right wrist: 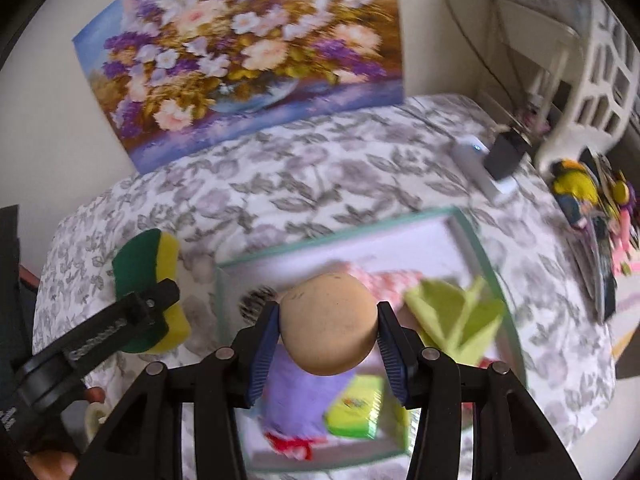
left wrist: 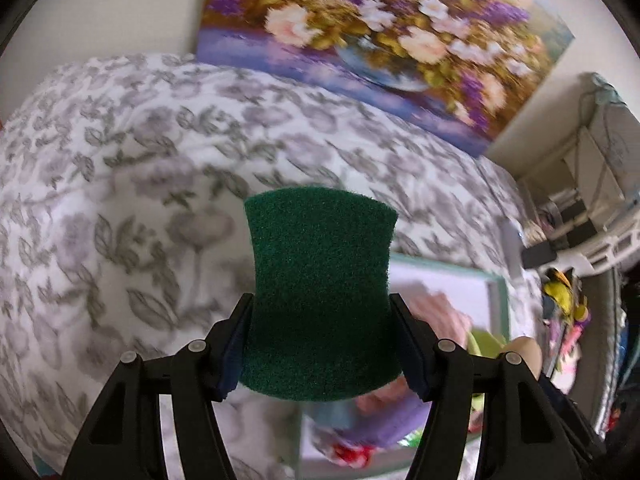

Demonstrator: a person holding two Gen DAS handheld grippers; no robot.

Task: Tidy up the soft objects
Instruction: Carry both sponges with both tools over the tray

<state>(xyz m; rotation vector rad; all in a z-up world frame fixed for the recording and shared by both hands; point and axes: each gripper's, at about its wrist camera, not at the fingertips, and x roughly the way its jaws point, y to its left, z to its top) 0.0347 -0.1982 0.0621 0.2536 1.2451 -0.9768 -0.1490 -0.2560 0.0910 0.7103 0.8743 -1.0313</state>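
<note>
The left gripper (left wrist: 322,344) pinches a green and yellow sponge (left wrist: 320,292). The right gripper (right wrist: 328,340) squeezes a tan ball (right wrist: 329,322) above the tray (right wrist: 472,232) of soft things. Farther back stands a flower painting (right wrist: 240,60).

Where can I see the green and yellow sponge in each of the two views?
Left wrist view: green and yellow sponge at centre, green face showing, between the jaws.
Right wrist view: same sponge at left, beside the white tray.
Shared landmark: the flower painting against the wall.
</note>
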